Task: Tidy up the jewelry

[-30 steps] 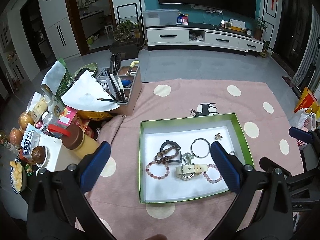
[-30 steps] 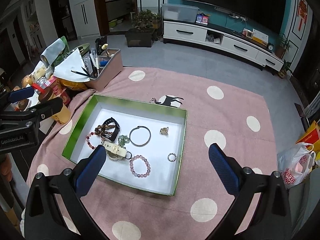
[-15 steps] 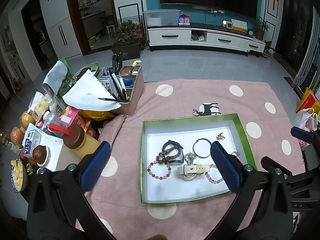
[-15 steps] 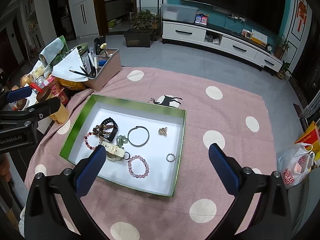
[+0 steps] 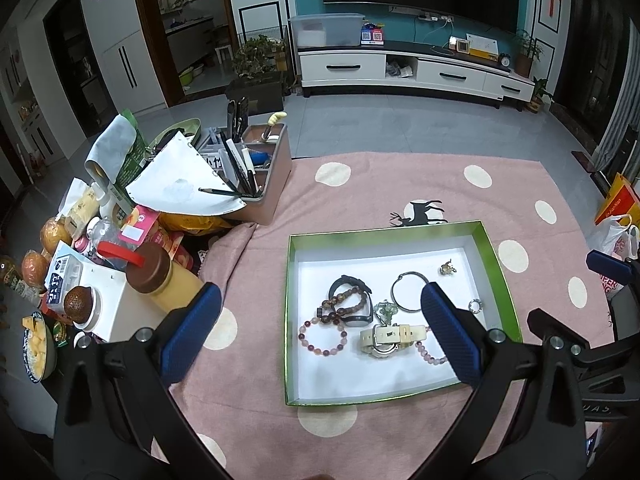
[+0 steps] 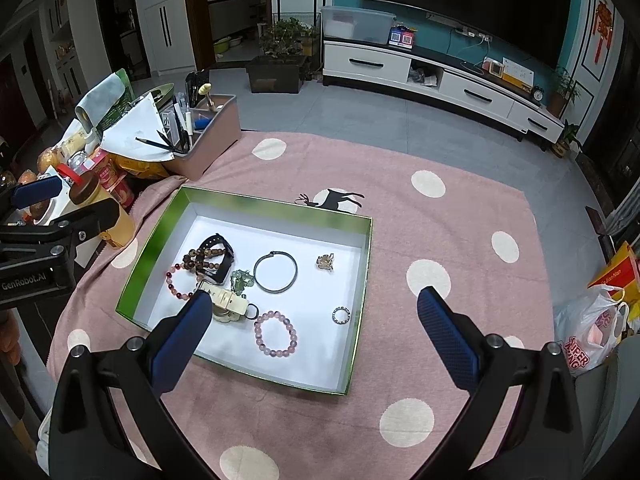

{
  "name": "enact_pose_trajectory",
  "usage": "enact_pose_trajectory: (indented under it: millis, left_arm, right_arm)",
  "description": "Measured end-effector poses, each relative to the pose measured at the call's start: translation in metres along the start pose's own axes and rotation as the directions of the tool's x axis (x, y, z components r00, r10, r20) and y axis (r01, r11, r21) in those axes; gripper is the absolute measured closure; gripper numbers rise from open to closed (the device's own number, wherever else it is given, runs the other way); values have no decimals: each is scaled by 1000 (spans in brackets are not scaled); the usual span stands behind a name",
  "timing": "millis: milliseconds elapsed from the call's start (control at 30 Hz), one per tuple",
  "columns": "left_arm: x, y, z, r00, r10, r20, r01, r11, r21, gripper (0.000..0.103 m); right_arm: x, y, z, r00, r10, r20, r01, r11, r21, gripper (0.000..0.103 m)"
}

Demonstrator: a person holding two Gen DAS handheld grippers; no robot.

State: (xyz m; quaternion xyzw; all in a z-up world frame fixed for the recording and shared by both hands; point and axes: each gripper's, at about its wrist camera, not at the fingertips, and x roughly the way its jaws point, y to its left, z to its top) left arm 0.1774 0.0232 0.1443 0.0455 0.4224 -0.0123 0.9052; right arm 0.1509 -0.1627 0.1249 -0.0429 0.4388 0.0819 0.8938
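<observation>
A green-rimmed white tray (image 5: pixel 494 258) (image 6: pixel 362 264) lies on the pink dotted cloth. It holds a cream watch (image 5: pixel 386 336) (image 6: pixel 226 304), a black band (image 6: pixel 220 254), a brown bead bracelet (image 5: pixel 344 304), pink bead bracelets (image 5: pixel 322 338) (image 6: pixel 276 334), a dark bangle (image 5: pixel 406 292) (image 6: pixel 276 272), a green charm (image 6: pixel 241 280), a gold charm (image 5: pixel 447 268) (image 6: pixel 325 262) and a small ring (image 5: pixel 475 306) (image 6: pixel 341 315). My left gripper (image 5: pixel 320 316) is open above the tray's near left. My right gripper (image 6: pixel 316 324) is open above the tray's near right corner.
A pink organizer box with pens (image 5: pixel 256 172) (image 6: pixel 204 132) stands at the back left. Beside it are papers, snack packs and a brown-capped yellow bottle (image 5: pixel 164 280) (image 6: pixel 104 208). A plastic bag (image 6: pixel 592 336) lies off the right edge. The left gripper's body (image 6: pixel 40 248) shows in the right wrist view.
Both grippers have drifted slightly, so the tray sits a little lower and more central in each view. The jewelry has not moved and both jaws stay open.
</observation>
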Motion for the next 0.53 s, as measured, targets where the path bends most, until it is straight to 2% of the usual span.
enact_pose_trajectory:
  millis: [533]
  left_arm:
    - [4, 2, -1, 1000, 4, -11, -4, 1000, -7, 2]
  right_arm:
    - [0, 2, 1, 1000, 5, 3, -5, 1000, 0, 1]
